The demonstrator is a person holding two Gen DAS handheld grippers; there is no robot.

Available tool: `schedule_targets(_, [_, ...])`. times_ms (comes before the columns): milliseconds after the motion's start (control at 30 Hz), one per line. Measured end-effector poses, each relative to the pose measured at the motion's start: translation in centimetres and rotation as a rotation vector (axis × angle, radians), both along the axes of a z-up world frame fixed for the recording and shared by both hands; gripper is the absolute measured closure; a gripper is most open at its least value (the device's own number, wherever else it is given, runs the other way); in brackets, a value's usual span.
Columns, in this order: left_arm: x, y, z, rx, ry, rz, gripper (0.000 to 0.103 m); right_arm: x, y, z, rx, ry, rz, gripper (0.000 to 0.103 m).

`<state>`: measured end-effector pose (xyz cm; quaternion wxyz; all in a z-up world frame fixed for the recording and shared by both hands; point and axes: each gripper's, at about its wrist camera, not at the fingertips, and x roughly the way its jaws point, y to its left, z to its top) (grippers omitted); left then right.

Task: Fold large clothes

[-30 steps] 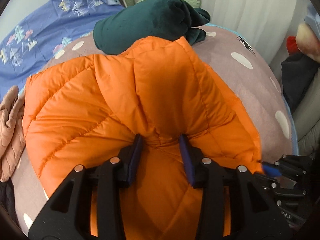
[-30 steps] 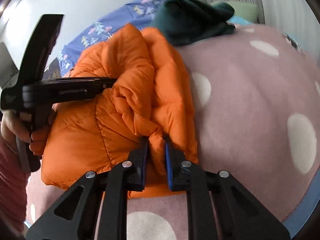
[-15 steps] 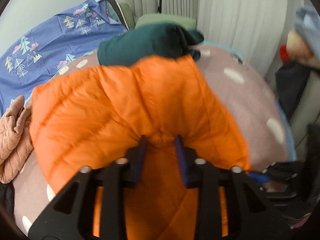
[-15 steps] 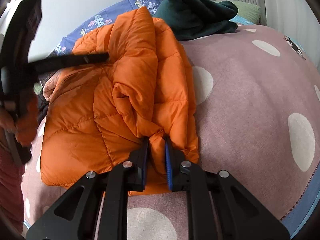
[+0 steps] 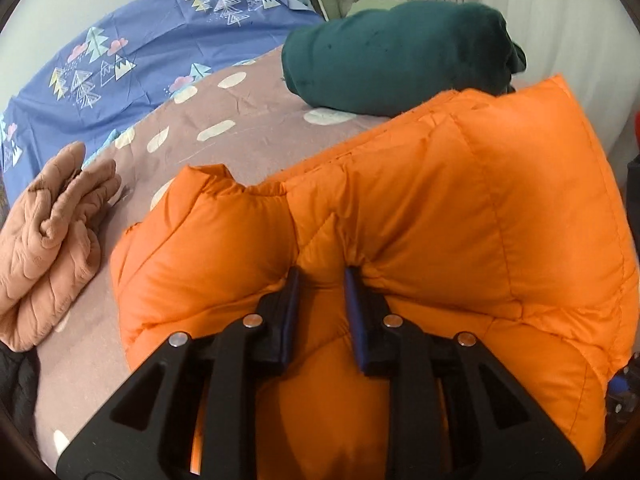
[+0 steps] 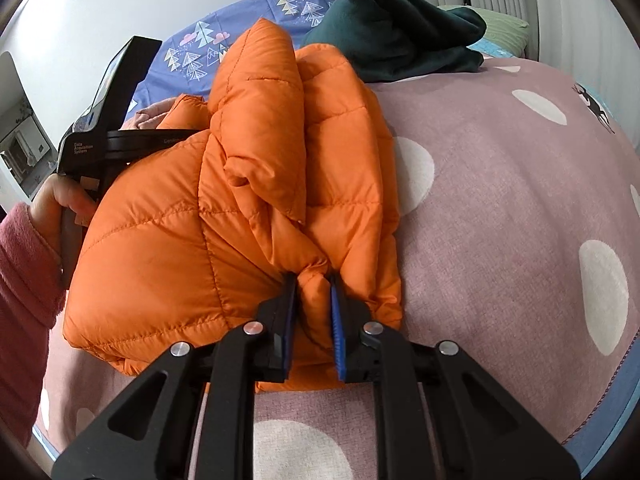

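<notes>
An orange puffer jacket [image 5: 440, 208] lies bunched and partly folded on the pink dotted bedspread [image 5: 224, 148]. My left gripper [image 5: 320, 280] is shut on a fold of the orange puffer jacket near its edge. In the right wrist view the jacket [image 6: 248, 184] stands up in a ridge, and my right gripper [image 6: 313, 284] is shut on a pinch of its near edge. The left gripper's body [image 6: 108, 120] shows at the left, held by a hand in a pink sleeve, its fingertips hidden behind the jacket.
A dark green garment [image 5: 400, 56] lies bunched beyond the jacket; it also shows in the right wrist view [image 6: 400, 32]. A salmon quilted garment [image 5: 48, 248] lies at the left. A blue patterned sheet [image 5: 140, 48] covers the far left. White curtains hang behind.
The left gripper has carried its part of the jacket rightward, folding it over itself and baring bedspread and the salmon garment at the left. The right gripper has held its pinch in place.
</notes>
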<state>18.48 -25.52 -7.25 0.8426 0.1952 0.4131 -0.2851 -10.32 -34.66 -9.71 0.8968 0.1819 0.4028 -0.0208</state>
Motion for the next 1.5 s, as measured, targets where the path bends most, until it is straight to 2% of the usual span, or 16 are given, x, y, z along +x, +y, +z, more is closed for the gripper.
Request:
schedule_targets(100, [-0.4, 0.5, 0.3, 0.0, -0.01, 0.003, 0.08, -0.1, 0.1, 0.0, 0.002, 0.001, -0.003, 0.089])
schedule_targets(200, [-0.8, 0.4, 2.2, -0.027, -0.005, 0.01, 0.08, -0.3, 0.0, -0.1, 0.015, -0.007, -0.007, 0.088])
schedule_targets(267, [-2.1, 0.0, 4.5, -0.096, -0.008, -0.047, 0.08, -0.2, -0.2, -0.1, 0.032, -0.01, -0.008, 0.088])
schedule_targets(300, [-3.2, -0.6, 6.3, -0.141, -0.025, -0.115, 0.076, -0.2, -0.3, -0.1, 0.039, -0.011, -0.008, 0.088])
schedule_targets(367, [-4.7, -1.8, 8.1, -0.159, -0.062, -0.196, 0.065, -0.2, -0.4, -0.1, 0.046, -0.01, -0.006, 0.088])
schedule_targets(433, [-5.7, -4.2, 8.7, -0.121, -0.104, -0.275, 0.058, -0.1, -0.4, -0.1, 0.042, -0.01, -0.003, 0.088])
schedule_targets(567, [-4.0, -8.6, 4.0, 0.025, -0.041, -0.268, 0.052, -0.1, -0.3, -0.1, 0.017, -0.021, -0.011, 0.087])
schedule_targets(600, [-3.0, -9.1, 2.0, 0.044, -0.003, -0.242, 0.052, -0.2, -0.1, 0.0, 0.01, -0.027, -0.015, 0.087])
schedule_targets(667, [-2.0, -9.1, 0.6, 0.022, 0.037, -0.21, 0.051, -0.2, 0.0, -0.1, 0.001, -0.026, -0.018, 0.087])
schedule_targets(933, [-1.9, -8.4, -0.7, -0.005, 0.047, -0.199, 0.051, -0.6, -0.4, 0.6, -0.019, -0.029, 0.011, 0.085])
schedule_targets(1033, [-1.7, -8.3, -0.7, -0.006, 0.047, -0.197, 0.051, -0.8, -0.4, 2.3, -0.057, 0.0, 0.031, 0.079])
schedule_targets(1167, [-1.6, -8.6, -0.7, -0.006, 0.048, -0.194, 0.051, -1.0, -1.2, 6.7, -0.108, -0.126, 0.022, 0.076])
schedule_targets(1267, [-1.5, -8.5, -0.6, -0.014, 0.055, -0.194, 0.051, 0.5, -1.5, 7.7, -0.13, -0.185, 0.028, 0.076])
schedule_targets(1333, [-1.4, -8.5, -0.5, -0.018, 0.06, -0.195, 0.051, 2.3, -1.6, 6.5, -0.088, -0.189, 0.071, 0.079])
schedule_targets(1400, [-1.4, -8.4, -0.5, -0.026, 0.066, -0.194, 0.051, 4.3, -1.4, 3.2, -0.077, -0.095, 0.084, 0.083])
schedule_targets(1500, [-1.0, -8.2, -0.4, -0.048, 0.083, -0.191, 0.051, 5.0, -1.7, 0.4, -0.052, -0.076, 0.067, 0.083])
